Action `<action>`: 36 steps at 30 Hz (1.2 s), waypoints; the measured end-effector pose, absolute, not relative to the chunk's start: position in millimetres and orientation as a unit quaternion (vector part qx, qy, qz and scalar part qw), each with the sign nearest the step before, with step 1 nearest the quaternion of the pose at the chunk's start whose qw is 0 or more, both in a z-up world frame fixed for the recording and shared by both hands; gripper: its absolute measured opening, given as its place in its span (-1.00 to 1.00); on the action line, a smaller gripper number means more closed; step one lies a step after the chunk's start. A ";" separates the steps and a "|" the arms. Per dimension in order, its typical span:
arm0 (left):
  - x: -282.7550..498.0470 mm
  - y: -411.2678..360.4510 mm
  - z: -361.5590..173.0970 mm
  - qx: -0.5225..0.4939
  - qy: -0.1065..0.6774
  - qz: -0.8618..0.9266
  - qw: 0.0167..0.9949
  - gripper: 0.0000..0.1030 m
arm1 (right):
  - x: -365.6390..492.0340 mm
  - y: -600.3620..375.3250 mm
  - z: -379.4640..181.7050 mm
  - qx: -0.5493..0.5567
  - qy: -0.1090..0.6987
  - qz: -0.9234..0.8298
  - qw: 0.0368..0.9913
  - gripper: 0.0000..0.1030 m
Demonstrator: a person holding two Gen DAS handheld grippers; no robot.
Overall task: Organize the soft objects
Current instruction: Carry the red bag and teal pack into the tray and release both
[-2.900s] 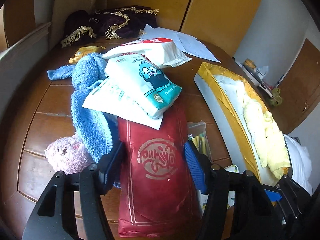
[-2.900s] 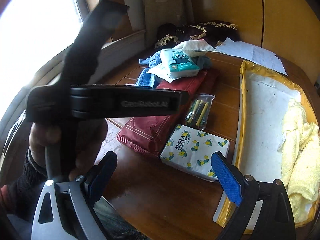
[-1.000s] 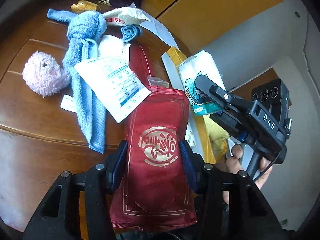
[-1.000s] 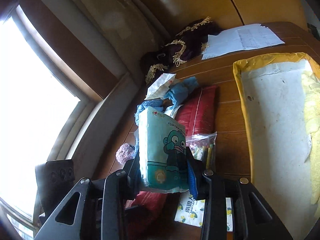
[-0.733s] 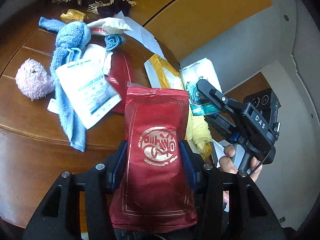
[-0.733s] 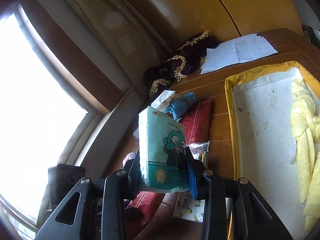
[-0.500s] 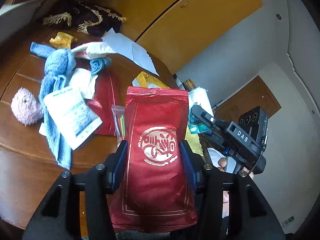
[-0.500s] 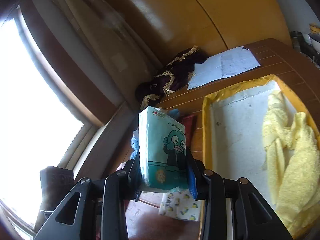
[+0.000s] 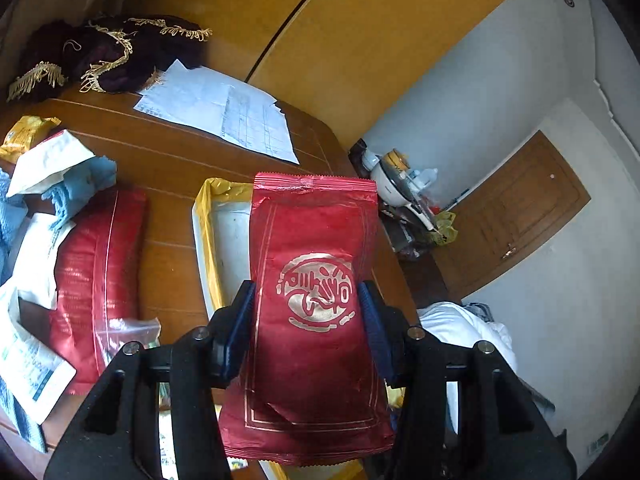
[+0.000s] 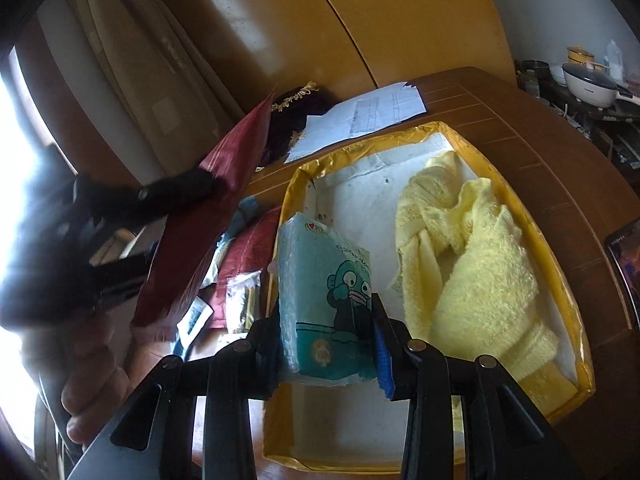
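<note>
Above the yellow-rimmed tray (image 10: 536,224), R claw (image 10: 326,320) grips the teal tissue pack (image 10: 324,280) upright, nearer the tray's bare half; L claw (image 9: 306,312) clamps the red pouch (image 9: 316,280) alongside.

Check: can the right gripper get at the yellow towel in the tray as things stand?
Probably not yet. The right gripper is shut on the cartoon tissue pack, so its jaws are occupied. The path itself looks free: the yellow towel lies uncovered in the yellow-rimmed tray, just ahead.
</note>
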State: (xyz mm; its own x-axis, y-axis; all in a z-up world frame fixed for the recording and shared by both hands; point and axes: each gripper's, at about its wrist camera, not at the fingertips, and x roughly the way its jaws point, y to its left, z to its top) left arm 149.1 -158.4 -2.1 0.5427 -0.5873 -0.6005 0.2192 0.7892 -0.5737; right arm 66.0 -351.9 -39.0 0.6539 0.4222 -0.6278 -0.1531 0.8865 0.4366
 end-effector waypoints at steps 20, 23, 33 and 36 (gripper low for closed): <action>202.8 -221.0 -48.9 -0.137 0.512 -0.163 0.832 0.00 | 63.2 -347.7 -64.1 0.107 0.424 0.123 0.891 -0.18; 207.6 -203.4 -44.0 -0.199 0.505 -0.208 0.814 0.18 | 59.4 -351.6 -61.5 0.117 0.416 0.132 0.892 0.13; 125.9 -105.9 -8.9 -0.212 0.407 -0.146 0.877 0.35 | 41.3 -355.8 -37.6 0.156 0.367 0.172 0.901 0.31; 102.6 -71.3 -16.5 -0.188 0.393 -0.066 0.898 0.36 | 36.8 -346.9 -31.1 0.167 0.354 0.202 0.898 0.31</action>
